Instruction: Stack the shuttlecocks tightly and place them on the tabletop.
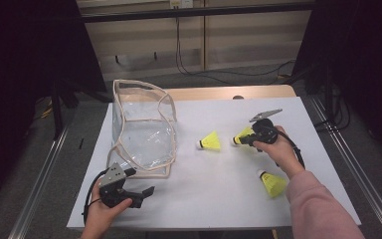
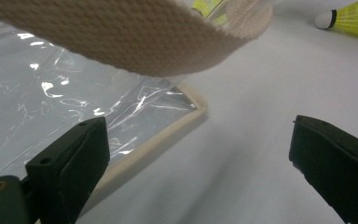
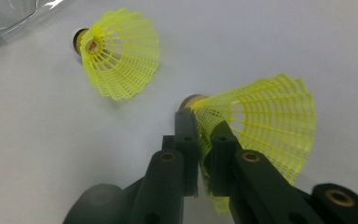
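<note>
Three yellow mesh shuttlecocks lie on the white table. In the right gripper view my right gripper is shut on the skirt edge of one shuttlecock, its cork tip just beyond the jaws. From above, that gripper and the held shuttlecock sit right of centre. A second shuttlecock lies just to its left. The third rests near the right forearm. My left gripper is open at the front left, nothing between its jaws.
A clear plastic bag with beige webbing trim stands open at the left. Its base corner and a strap are close in front of the left gripper. Bare table lies between the bag and the shuttlecocks.
</note>
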The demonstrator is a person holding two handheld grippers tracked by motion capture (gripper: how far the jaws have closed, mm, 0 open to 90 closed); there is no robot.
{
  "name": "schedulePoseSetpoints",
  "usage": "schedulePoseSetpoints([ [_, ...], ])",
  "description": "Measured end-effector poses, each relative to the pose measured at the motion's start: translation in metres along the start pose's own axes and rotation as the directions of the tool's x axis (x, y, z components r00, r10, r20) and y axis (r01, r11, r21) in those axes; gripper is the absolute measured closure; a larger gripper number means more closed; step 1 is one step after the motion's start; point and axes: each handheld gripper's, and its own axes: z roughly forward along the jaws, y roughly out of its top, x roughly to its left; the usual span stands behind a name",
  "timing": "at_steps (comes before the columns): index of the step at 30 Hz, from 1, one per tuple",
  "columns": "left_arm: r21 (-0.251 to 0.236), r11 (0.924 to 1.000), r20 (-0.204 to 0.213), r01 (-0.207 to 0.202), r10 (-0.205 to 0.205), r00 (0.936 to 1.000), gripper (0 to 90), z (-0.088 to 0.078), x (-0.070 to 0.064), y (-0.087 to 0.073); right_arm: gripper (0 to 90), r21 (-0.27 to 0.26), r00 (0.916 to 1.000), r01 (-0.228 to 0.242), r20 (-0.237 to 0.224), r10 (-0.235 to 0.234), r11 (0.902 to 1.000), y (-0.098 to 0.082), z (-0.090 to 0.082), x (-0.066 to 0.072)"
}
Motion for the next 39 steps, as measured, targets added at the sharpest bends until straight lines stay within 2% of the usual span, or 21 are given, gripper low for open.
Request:
schedulePoseSetpoints([
  [2, 0.0, 1.0, -0.001, -0.006, 0.006, 1.0, 5.0, 0.0, 0.0, 0.0, 87.7, 0.006, 0.9997, -0.02, -0.013, 0.02, 0.9998, 0.0, -0.002, 0.001],
  [9, -0.002, 1.0, -0.002, -0.006, 0.006, 1.0, 5.0, 0.0, 0.0, 0.0, 88.7, -0.011, 0.9999, -0.014, -0.01, 0.013, 0.9998, 0.002, -0.006, -0.001],
  [12, -0.002, 0.9999, -0.004, -0.011, 0.011, 0.9999, 5.0, -0.001, 0.001, 0.0, 88.8, -0.019, 0.9996, -0.026, -0.012, 0.026, 0.9995, 0.004, -0.008, 0.0],
  [14, -0.002, 0.9999, -0.004, -0.011, 0.011, 0.9999, 5.0, -0.001, 0.001, 0.0, 88.8, -0.004, 0.9981, -0.053, -0.032, 0.053, 0.9986, 0.005, -0.01, 0.003],
  [15, -0.002, 0.9999, -0.003, -0.01, 0.01, 0.9999, 5.0, -0.001, 0.0, 0.0, 88.8, -0.028, 0.9992, -0.024, -0.033, 0.023, 0.9993, 0.006, -0.009, 0.001],
  [18, -0.002, 0.9999, -0.01, -0.011, 0.011, 0.9999, 5.0, -0.001, 0.0, 0.001, 88.8, -0.028, 0.9988, -0.032, -0.037, 0.031, 0.9991, 0.008, -0.011, 0.003],
  [19, -0.005, 1.0, 0.0, 0.001, -0.001, 1.0, 5.0, -0.001, 0.0, 0.0, 88.8, -0.029, 0.9985, -0.037, -0.041, 0.035, 0.9989, 0.008, -0.012, 0.003],
  [23, -0.001, 0.9999, -0.01, -0.011, 0.011, 0.9999, 5.0, -0.001, 0.0, 0.001, 88.9, -0.041, 0.9986, -0.029, -0.044, 0.028, 0.9987, 0.011, -0.014, 0.004],
  [24, -0.005, 1.0, -0.002, -0.001, 0.001, 1.0, 5.0, -0.001, 0.0, 0.0, 88.9, -0.029, 0.9976, -0.052, -0.048, 0.05, 0.9982, 0.011, -0.016, 0.005],
  [25, 0.0, 1.0, -0.01, -0.009, 0.009, 0.9999, 5.0, -0.001, 0.0, 0.001, 88.9, -0.035, 0.997, -0.056, -0.055, 0.054, 0.9978, 0.011, -0.017, 0.006],
  [29, -0.002, 1.0, -0.011, -0.008, 0.008, 0.9999, 5.0, -0.001, 0.0, 0.0, 89.0, -0.043, 0.9979, -0.047, -0.046, 0.045, 0.998, 0.013, -0.017, 0.006],
  [33, -0.006, 1.0, -0.003, -0.003, 0.002, 1.0, 5.0, -0.001, 0.0, 0.0, 89.0, -0.048, 0.997, -0.052, -0.059, 0.05, 0.9975, 0.014, -0.017, 0.007],
  [36, -0.007, 1.0, -0.004, -0.002, 0.002, 1.0, 5.0, -0.001, 0.0, 0.001, 89.0, -0.066, 0.9979, -0.028, -0.059, 0.025, 0.9974, 0.015, -0.015, 0.007],
  [38, -0.007, 1.0, -0.004, -0.003, 0.003, 1.0, 5.0, -0.001, 0.0, 0.0, 89.0, -0.056, 0.9964, -0.051, -0.071, 0.047, 0.9971, 0.015, -0.015, 0.009],
  [39, -0.007, 1.0, -0.004, -0.004, 0.004, 1.0, 5.0, -0.001, 0.0, 0.0, 89.0, -0.063, 0.9969, -0.039, -0.071, 0.034, 0.9972, 0.016, -0.014, 0.009],
])
